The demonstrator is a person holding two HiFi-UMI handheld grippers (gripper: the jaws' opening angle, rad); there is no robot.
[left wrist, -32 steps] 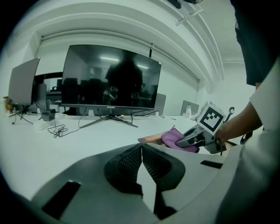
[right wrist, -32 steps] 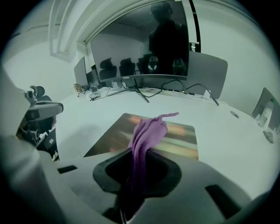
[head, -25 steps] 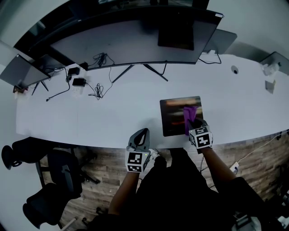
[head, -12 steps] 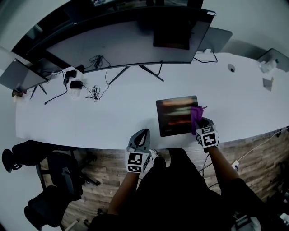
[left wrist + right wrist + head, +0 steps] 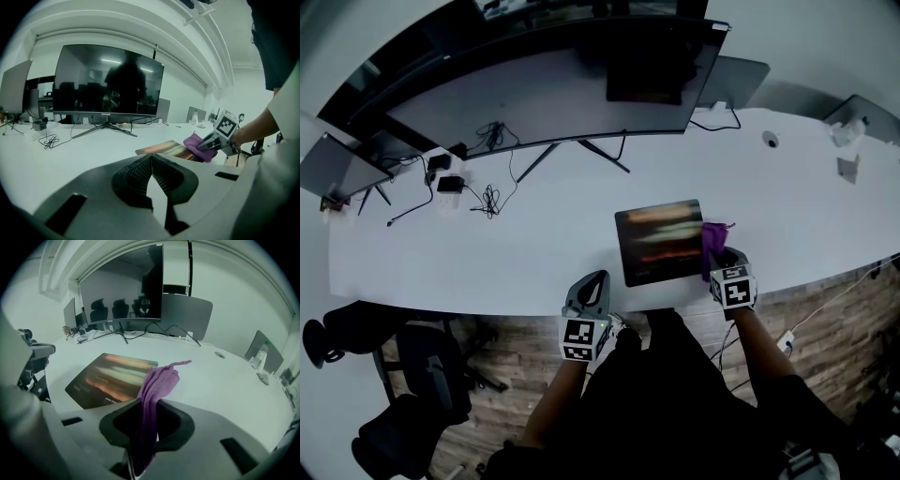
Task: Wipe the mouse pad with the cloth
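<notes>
- The right gripper [image 5: 145,427] is clamped on the purple cloth [image 5: 157,380], with a folded bunch standing up out of its jaws.
- The cloth sits at the 3 o'clock edge of the mouse pad [image 5: 661,242].
- It looks light, soft and floppy. A hold low on the bunch should let the free end drag flat.
- The pad looks thin and may slide on the smooth desk [image 5: 487,253].
- The left gripper [image 5: 151,161] has its jaws together on nothing. It hangs at the pad's 7 o'clock.
</notes>
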